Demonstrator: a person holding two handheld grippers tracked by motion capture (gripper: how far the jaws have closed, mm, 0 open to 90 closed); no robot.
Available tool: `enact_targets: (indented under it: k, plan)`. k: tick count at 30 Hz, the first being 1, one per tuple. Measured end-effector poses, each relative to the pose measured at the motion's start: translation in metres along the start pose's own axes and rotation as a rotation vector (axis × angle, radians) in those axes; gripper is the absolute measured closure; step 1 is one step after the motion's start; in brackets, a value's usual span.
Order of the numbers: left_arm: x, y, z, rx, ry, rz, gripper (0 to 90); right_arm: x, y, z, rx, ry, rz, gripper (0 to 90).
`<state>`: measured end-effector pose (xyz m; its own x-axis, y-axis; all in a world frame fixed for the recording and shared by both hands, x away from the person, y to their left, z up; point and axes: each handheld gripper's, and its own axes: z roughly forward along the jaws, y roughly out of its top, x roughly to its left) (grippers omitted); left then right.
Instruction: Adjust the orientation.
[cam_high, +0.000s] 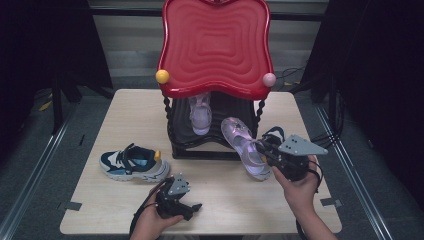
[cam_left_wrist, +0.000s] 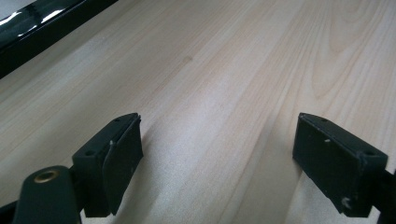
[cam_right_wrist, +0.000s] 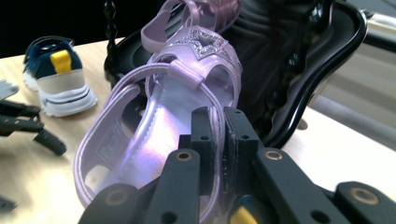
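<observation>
Purple sandal (cam_right_wrist: 163, 107) strap pinched in right hand-held gripper (cam_right_wrist: 218, 126), left hand-held gripper (cam_left_wrist: 219, 158) open, empty

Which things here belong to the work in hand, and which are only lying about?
In the work:
- right gripper, shut on the purple sandal's heel strap
- second purple sandal on the rack's lower shelf
- red-topped rack

Lying about:
- blue sneaker on the table
- left gripper, open, holding nothing

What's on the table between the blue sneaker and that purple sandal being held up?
In the high view, bare wood and the front edge of the black shelf base lie between the blue sneaker and the purple sandal; the left gripper sits nearer the person.
</observation>
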<state>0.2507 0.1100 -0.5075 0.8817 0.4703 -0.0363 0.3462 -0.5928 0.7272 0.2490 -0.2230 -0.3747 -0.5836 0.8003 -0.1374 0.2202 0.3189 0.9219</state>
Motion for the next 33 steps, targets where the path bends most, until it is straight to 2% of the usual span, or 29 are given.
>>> enact_targets:
  k: [4,14,18,33]
  plan:
    - [0.0,0.0,0.0,0.0,0.0,0.0,15.4,0.004,0.005,0.007,-0.012,-0.031,0.022,83.4]
    - [0.0,0.0,0.0,0.001,-0.001,0.001,15.2,0.013,0.013,0.026,-0.027,-0.123,0.021,83.4]
    - [0.0,0.0,0.0,0.0,-0.001,-0.001,15.1,0.013,0.014,0.031,-0.045,-0.144,0.041,83.4]
    - [0.0,0.0,0.0,0.001,-0.002,0.001,15.0,0.017,0.024,0.055,-0.059,-0.239,0.029,83.4]
